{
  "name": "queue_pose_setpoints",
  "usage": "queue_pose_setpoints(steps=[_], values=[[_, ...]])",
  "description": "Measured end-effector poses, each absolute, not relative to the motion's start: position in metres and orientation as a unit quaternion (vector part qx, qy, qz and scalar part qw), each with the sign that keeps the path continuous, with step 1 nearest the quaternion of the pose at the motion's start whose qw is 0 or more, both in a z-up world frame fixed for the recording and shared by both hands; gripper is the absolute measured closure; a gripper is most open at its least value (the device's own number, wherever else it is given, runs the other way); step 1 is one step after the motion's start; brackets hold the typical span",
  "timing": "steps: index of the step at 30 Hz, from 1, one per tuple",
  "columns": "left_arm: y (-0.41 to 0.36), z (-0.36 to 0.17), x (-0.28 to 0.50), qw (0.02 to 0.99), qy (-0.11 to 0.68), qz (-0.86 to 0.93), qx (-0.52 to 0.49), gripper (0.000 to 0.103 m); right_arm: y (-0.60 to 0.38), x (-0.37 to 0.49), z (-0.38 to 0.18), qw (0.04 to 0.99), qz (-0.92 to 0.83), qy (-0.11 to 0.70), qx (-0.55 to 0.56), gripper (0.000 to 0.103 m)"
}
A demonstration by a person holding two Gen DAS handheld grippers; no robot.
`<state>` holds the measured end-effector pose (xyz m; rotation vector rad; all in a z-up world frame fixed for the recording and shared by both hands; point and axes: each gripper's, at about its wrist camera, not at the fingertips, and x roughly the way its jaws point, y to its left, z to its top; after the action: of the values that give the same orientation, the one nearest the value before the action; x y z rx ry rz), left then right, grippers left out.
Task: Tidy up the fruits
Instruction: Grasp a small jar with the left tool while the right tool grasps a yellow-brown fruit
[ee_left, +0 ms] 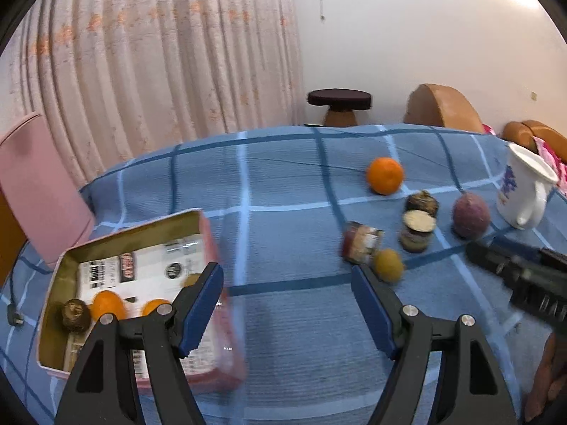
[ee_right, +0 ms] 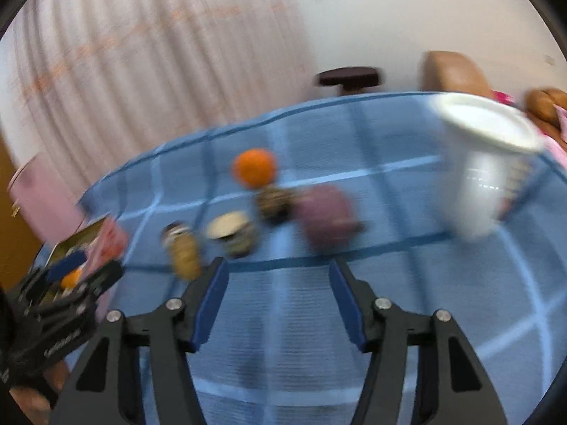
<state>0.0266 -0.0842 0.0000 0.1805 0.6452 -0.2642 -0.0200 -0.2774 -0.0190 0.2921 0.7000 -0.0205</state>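
Fruits (ee_left: pixel 385 175) lie beyond both empty, parted tools (ee_left: pixel 287 304) (ee_right: pixel 280 301); box (ee_left: pixel 141 244) label print unreadable.

Left gripper (ee_left: pixel 287 304) sits bottom center, jaws apart w/ nothing btwn them, just blue checked cloth (ee_left: pixel 283 184). Lower left: pink box (ee_left: pixel 209 233) w/ two oranges (ee_left: pixel 106 304) + a brown fruit (ee_left: pixel 75 315) inside. Center-right: another orange (ee_left: pixel 385 175), purple fruit (ee_left: pixel 471 214), yellowish fruit (ee_left: pixel 389 265), small jar (ee_left: pixel 361 242). White jug (ee_left: pixel 524 191) far right.

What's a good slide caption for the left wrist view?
Open left tongs hover between the fruit box and loose fruit on the blue checked cloth.
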Motion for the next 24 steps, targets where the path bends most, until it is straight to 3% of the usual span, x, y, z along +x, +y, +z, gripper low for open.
queue_pose_setpoints(steps=[5,14,19,24], values=[[-0.075,0.001,0.027,0.936,0.318,-0.126,0.086,0.027,-0.23,0.011,-0.022,0.925,0.039,0.372,0.071,0.048],[-0.075,0.004,0.026,0.939,0.307,-0.121,0.1,0.027,-0.218,0.039,-0.042,0.9,0.083,0.421,0.076,0.075],[-0.088,0.006,0.033,0.936,0.31,-0.131,0.104,0.027,-0.234,0.025,-0.038,0.906,0.058,0.411,0.079,0.076],[-0.117,0.001,0.045,0.922,0.33,-0.166,0.116,0.027,-0.265,0.001,-0.011,0.93,0.016,0.351,0.112,0.076]])
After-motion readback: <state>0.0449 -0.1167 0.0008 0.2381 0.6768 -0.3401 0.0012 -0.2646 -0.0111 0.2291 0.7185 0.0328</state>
